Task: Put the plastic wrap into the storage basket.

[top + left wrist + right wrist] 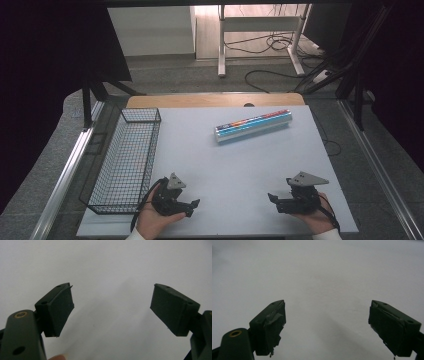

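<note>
A long silver and blue box (253, 126) with a coloured label lies at an angle on the far middle of the white table (235, 165). My left gripper (194, 205) rests at the front left, held in a hand, pointing right, open with nothing between its pads (61, 310). At the front right my right gripper (272, 200) points left toward the other one. It too stands open and empty, its pads (272, 327) wide apart over bare white tabletop.
A black wire basket (125, 159) stands along the table's left edge, just beside my left gripper. A wooden strip (215, 100) borders the far edge. Beyond lie floor cables and a desk frame (260, 40).
</note>
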